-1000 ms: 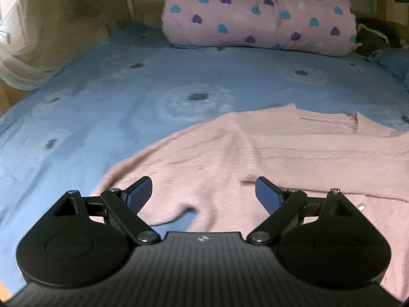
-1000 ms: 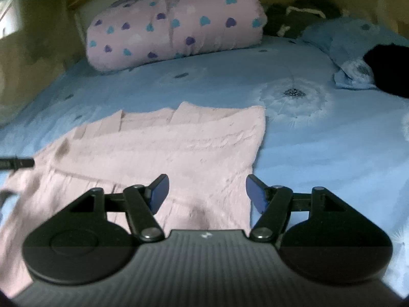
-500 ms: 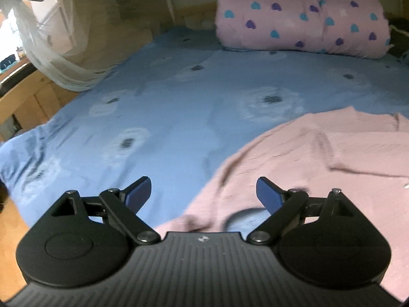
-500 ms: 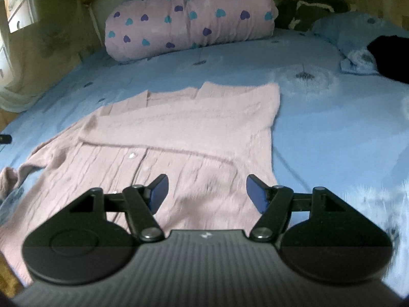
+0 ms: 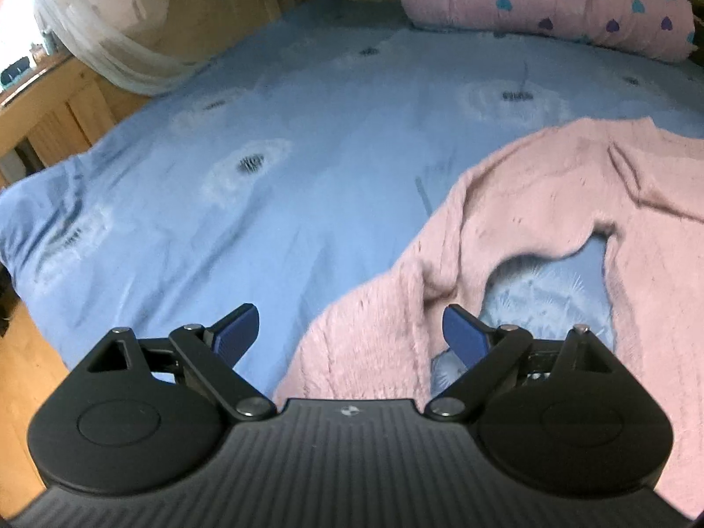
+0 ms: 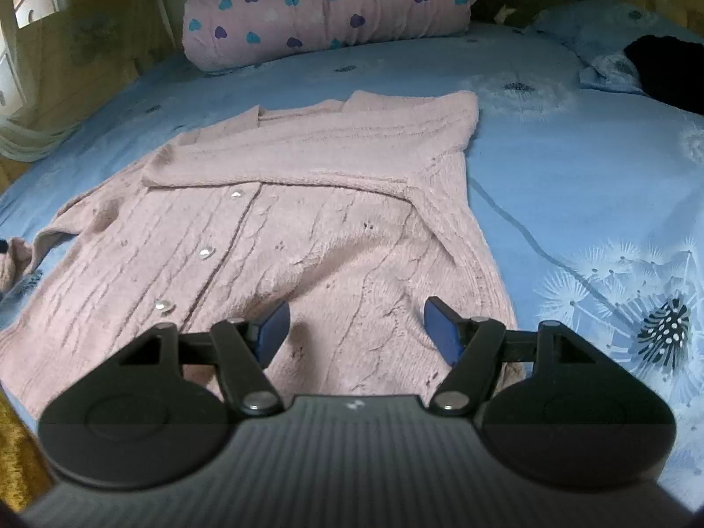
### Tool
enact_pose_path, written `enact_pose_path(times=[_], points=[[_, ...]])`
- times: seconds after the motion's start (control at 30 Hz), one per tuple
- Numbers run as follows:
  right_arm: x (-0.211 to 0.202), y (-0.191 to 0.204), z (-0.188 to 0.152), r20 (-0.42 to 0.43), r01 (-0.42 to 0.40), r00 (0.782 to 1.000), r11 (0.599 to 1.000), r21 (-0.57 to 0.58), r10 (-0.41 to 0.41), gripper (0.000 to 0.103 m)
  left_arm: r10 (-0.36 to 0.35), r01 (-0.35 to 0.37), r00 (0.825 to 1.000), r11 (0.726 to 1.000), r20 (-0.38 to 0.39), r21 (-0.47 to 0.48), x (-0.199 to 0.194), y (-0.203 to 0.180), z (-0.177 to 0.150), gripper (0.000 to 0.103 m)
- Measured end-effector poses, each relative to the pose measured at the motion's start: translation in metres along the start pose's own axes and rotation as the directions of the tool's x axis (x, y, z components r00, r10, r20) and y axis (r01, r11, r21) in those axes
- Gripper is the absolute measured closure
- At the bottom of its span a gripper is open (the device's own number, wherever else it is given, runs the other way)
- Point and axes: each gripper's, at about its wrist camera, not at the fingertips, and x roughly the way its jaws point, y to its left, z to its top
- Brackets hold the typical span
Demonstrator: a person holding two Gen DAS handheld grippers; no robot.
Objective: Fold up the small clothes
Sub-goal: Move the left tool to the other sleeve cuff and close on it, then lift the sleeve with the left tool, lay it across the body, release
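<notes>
Done: pink cardigan [image 6: 273, 229] flat on bed [image 6: 572, 167], one sleeve folded across its upper part.
Left: loose sleeve [image 5: 378, 343] lower centre, body folds.
Left tool [image 5: 350, 330]: released, empty.
Right tool [image 6: 356, 330]: released, empty.

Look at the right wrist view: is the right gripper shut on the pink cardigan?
No: the right gripper is open above the pink cardigan, with its blue fingers spread wide and nothing between them.

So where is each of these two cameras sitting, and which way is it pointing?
Left wrist: rides the open left gripper, facing the cardigan's loose sleeve and the blue bedsheet.
Right wrist: rides the open right gripper, over the cardigan's buttoned front.
Shared: cardigan, bedsheet, heart-print bolster.
</notes>
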Motion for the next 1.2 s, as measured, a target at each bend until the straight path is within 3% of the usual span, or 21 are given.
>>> enact_pose_path(times=[0.2,0.3,0.47,0.53,0.7,0.83,0.97,1.03,1.2], points=[[0.003,-0.001,-0.006,0.014,0.002,1.0,1.0,-0.021,-0.002,0.034,0.041,-0.041,0.999,0.999,-0.014,0.01,0.022,0.002,-0.014,0.01],[0.004,0.001,-0.007,0.02,0.008,1.0,0.999,-0.039,-0.007,0.033,0.042,-0.042,0.999,0.998,0.003,-0.041,0.027,0.015,-0.018,0.011],[0.005,0.003,-0.01,0.027,0.011,1.0,0.998,-0.054,-0.01,0.032,0.022,-0.023,1.0,0.989,-0.006,-0.146,0.034,0.04,-0.018,0.037],[0.005,0.003,-0.01,0.028,0.012,1.0,0.998,-0.057,-0.01,0.031,0.002,-0.004,1.0,0.986,-0.017,-0.164,0.038,0.046,-0.017,0.042],[0.006,0.005,-0.01,0.031,0.015,0.999,0.998,-0.065,-0.013,0.03,-0.041,0.036,0.998,0.993,-0.046,-0.109,0.051,0.042,-0.018,0.04],[0.005,0.005,-0.011,0.034,0.016,0.999,0.998,-0.068,-0.014,0.029,-0.06,0.048,0.995,0.988,-0.076,-0.146,0.057,0.047,-0.013,0.04],[0.005,0.004,-0.012,0.038,0.012,0.999,0.998,-0.065,-0.009,0.029,-0.12,0.108,0.99,0.984,-0.078,-0.144,0.053,0.051,-0.006,0.069],[0.005,0.004,-0.013,0.04,0.009,0.999,0.998,-0.066,-0.006,0.029,-0.165,0.148,0.983,0.972,-0.076,-0.182,0.048,0.057,-0.001,0.072],[0.005,0.004,-0.013,0.045,0.003,0.999,0.998,-0.062,0.0,0.028,-0.276,0.258,0.961,0.909,-0.008,-0.327,0.026,0.08,0.015,0.074]])
